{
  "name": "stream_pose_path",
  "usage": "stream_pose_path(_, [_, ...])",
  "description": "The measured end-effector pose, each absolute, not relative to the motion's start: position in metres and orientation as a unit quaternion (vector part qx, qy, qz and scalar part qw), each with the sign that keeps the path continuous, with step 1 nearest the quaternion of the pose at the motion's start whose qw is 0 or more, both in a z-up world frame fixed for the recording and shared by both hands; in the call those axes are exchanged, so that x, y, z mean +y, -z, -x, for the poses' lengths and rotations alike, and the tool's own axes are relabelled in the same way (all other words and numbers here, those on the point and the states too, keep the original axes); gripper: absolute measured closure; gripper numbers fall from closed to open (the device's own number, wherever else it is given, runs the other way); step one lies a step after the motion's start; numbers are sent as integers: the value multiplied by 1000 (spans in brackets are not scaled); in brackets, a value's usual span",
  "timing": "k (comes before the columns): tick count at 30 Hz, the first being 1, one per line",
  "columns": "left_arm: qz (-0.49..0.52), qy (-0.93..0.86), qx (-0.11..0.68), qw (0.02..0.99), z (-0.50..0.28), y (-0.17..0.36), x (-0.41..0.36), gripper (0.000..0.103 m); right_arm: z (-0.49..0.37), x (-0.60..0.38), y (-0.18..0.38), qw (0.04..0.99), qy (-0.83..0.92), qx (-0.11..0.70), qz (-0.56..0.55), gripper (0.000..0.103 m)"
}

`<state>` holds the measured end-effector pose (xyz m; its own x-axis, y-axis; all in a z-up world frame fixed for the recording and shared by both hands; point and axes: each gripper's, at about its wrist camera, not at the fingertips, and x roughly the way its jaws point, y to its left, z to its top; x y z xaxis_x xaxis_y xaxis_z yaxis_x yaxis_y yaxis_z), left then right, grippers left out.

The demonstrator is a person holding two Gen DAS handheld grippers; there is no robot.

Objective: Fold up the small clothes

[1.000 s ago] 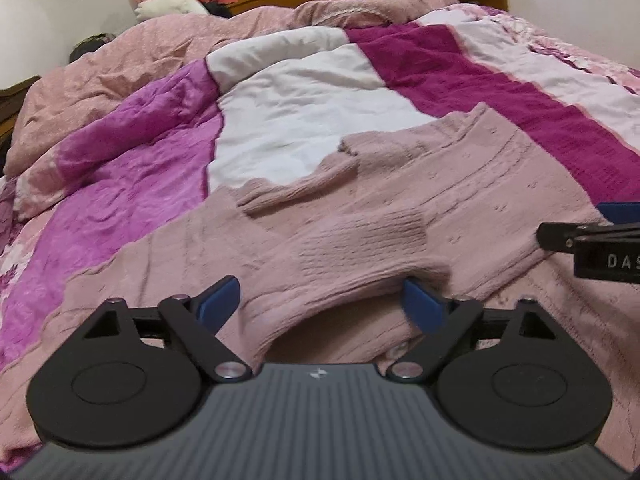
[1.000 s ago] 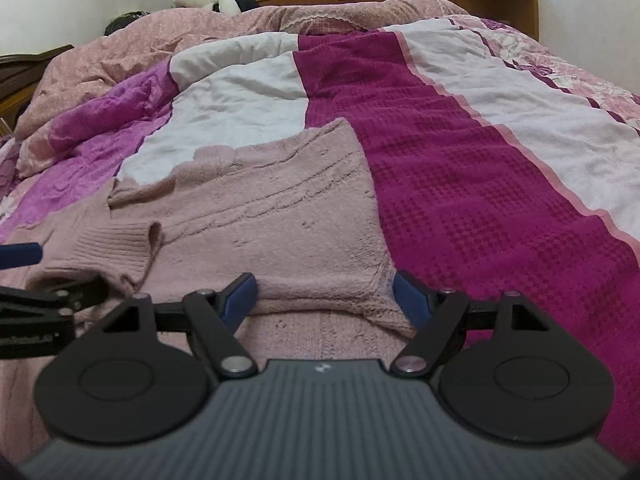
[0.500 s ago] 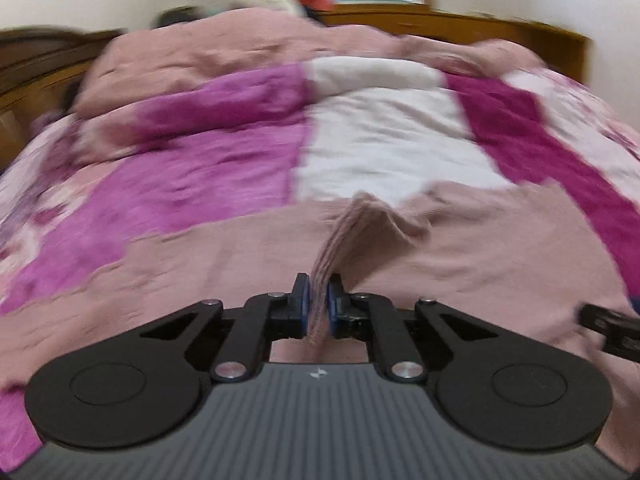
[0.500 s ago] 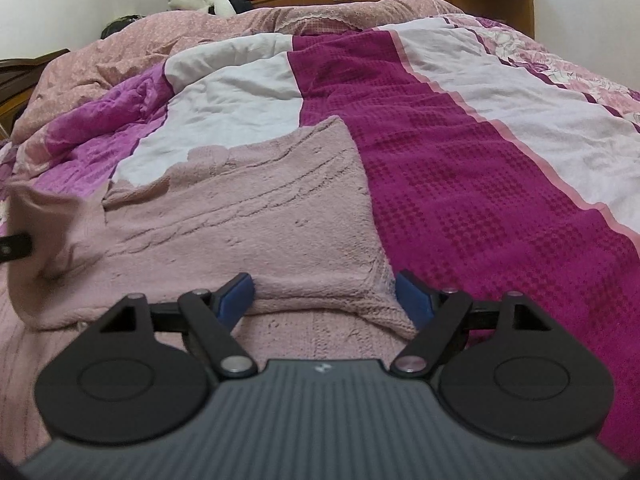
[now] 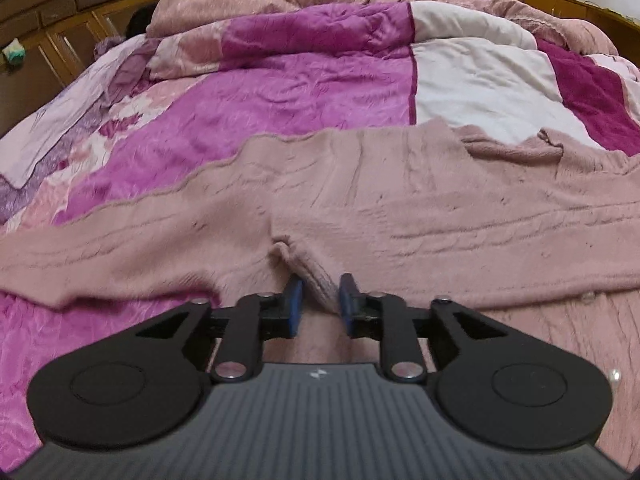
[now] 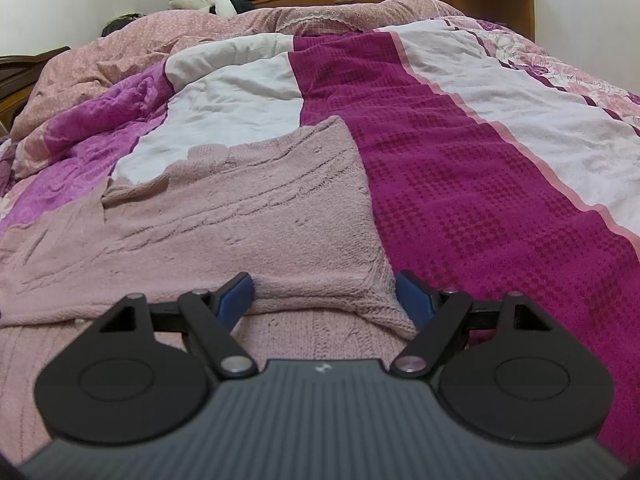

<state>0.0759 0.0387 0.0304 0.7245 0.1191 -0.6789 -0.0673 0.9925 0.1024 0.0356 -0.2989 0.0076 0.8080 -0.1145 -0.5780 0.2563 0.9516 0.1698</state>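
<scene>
I can read no words or numbers in either wrist view; the only mark I make out is a small pale logo on the ribbed grey body of each gripper, centred just behind the fingers (image 5: 294, 300), and it spells nothing legible.

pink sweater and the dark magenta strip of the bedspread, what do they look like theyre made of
Pink sweater: looks like soft knitted yarn, wool or acrylic, matte and fuzzy, with raised cable ridges and small eyelet holes. Dark magenta strip: seemingly towel-like woven cotton, matte, with a regular waffle or check texture. The fibre itself cannot be told from the pictures.
</scene>
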Motion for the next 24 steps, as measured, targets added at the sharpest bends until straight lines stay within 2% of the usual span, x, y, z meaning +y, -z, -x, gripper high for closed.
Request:
stream_pose_path(9, [-15, -24, 350, 936, -64, -67, 53, 57, -36, -296, -14, 941, 100, 302, -117, 23])
stream_pose_path(17, [-33, 11, 328, 944, -93, -102, 50, 54, -49, -293, -59, 951, 64, 282, -115, 23])
stream_pose_path(24, [-35, 49, 339, 939, -143, -109, 37, 52, -112, -281, -81, 952, 13, 297, -72, 23])
